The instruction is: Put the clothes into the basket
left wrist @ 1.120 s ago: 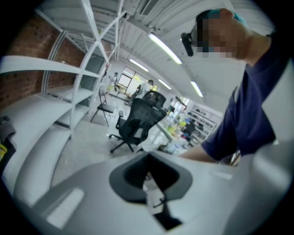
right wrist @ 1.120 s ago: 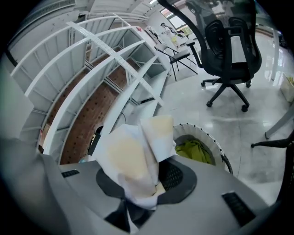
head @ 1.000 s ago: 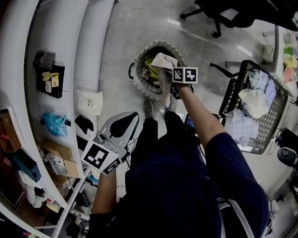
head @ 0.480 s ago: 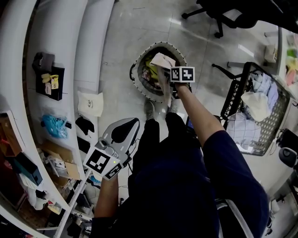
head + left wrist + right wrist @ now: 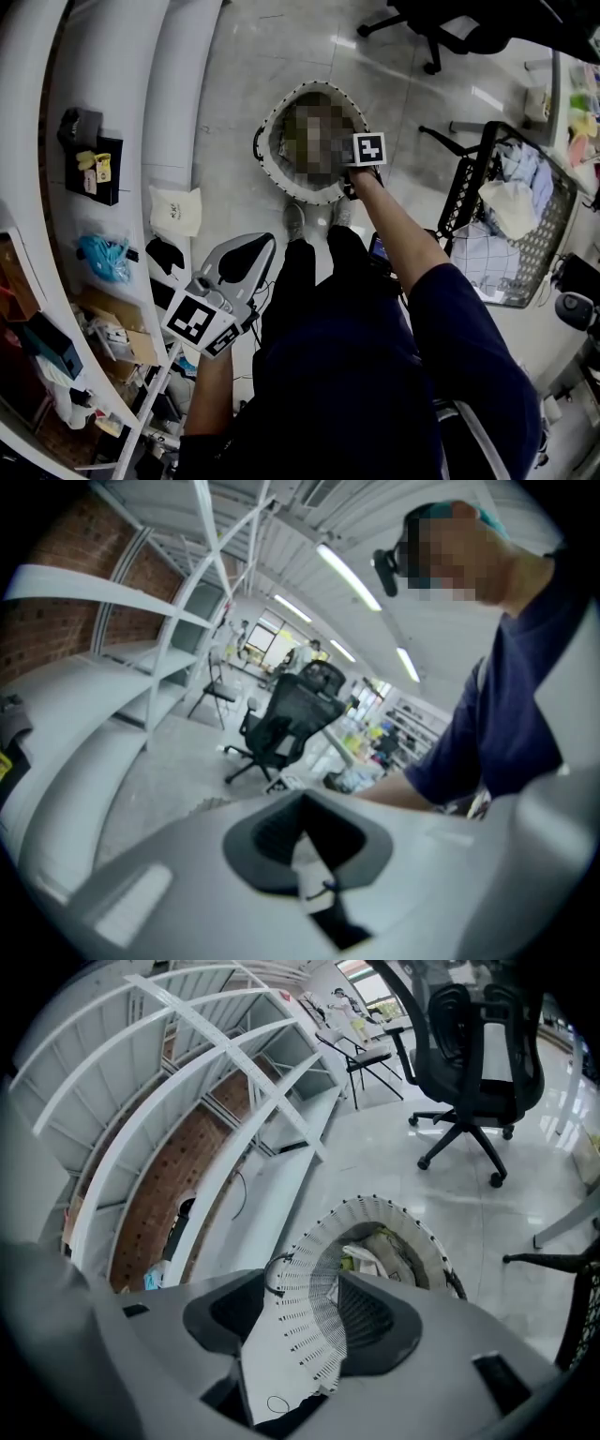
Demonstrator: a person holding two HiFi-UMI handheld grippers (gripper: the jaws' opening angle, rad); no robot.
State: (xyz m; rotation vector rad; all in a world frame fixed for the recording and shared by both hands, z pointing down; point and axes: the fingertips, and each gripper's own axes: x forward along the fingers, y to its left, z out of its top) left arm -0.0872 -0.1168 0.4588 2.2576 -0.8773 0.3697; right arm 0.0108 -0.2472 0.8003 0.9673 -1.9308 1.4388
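Observation:
A round white basket [image 5: 272,171] stands on the floor just beyond the person's shoes; the right gripper view looks down on its rim [image 5: 314,1283]. Several clothes [image 5: 380,1255] lie inside it. My right gripper [image 5: 345,180] hangs over the basket's near right rim, pointing steeply down. Its jaws [image 5: 302,1327] are opening and nothing is between them. My left gripper [image 5: 251,251] is held low at the left, beside the person's leg and away from the basket. Its jaws [image 5: 305,841] look shut and hold nothing.
A black wire cart [image 5: 469,187] with more clothes [image 5: 511,206] stands to the right. An office chair [image 5: 441,28] is beyond the basket. White shelves [image 5: 122,141] with small items run along the left.
The pale cloth that hung from my right gripper over the basket is gone from the jaws and lies in the basket. The right jaws have opened. The left gripper has hardly moved.

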